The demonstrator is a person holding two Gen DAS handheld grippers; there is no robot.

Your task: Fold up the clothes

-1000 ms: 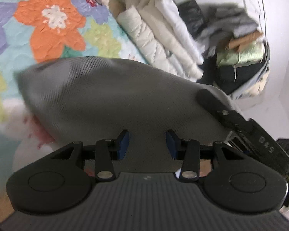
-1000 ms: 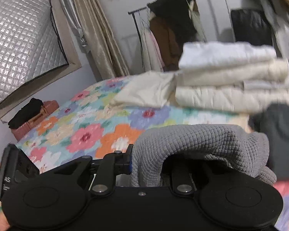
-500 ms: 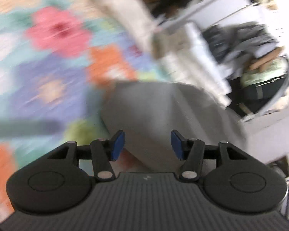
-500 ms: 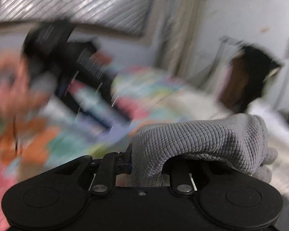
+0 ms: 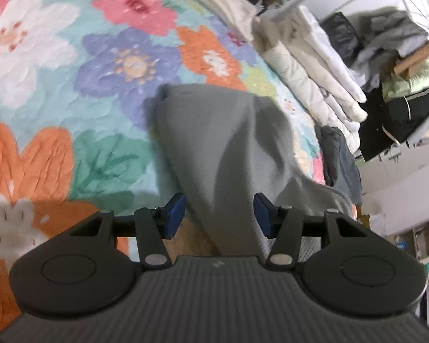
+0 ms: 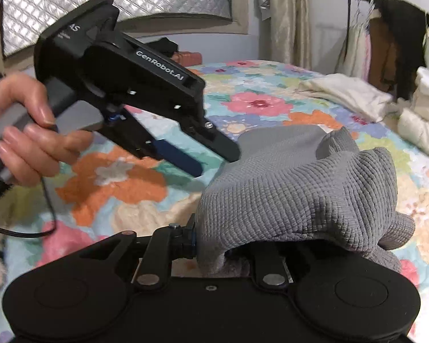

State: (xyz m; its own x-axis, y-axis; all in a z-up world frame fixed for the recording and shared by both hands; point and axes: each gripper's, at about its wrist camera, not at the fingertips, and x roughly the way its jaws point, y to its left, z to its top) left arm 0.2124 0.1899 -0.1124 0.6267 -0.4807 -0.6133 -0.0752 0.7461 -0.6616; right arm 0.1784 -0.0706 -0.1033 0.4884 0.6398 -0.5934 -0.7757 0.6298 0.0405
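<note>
left gripper (image 5: 218, 218): blue-padded fingers (image 5: 174, 217) spread wide, nothing clamped between them; the grey cloth passes through the gap, and whether it touches either pad cannot be told. in the right wrist view the same tool (image 6: 211, 157) hangs above the bedspread, tips pointing down at the near edge of the cloth.
right gripper (image 6: 223, 251): jaws closed on a bunched fold of the grey garment; one blue pad (image 6: 190, 241) presses against the fabric, the other is buried under it.
grey garment (image 5: 223, 143): a waffle-knit piece, partly lifted. one end lies on the bedspread with a corner reaching toward the orange flower; the other end rises to the right gripper, where it humps over the fingers (image 6: 300, 194).
left hand (image 6: 28, 131): wrapped around the grey handle of the left tool, a black cable trailing below it.
floral bedspread (image 5: 71, 85): teal ground with pink, orange, purple and white flowers, under everything.
folded cream bedding (image 5: 309, 74): stacked at the bed's far edge, well apart from the grey garment.
dark grey cloth (image 5: 340, 160): draped at the bed's edge, just beside the garment.
clothes rack (image 6: 386, 28): stands by the wall, dark and pale items hanging.
</note>
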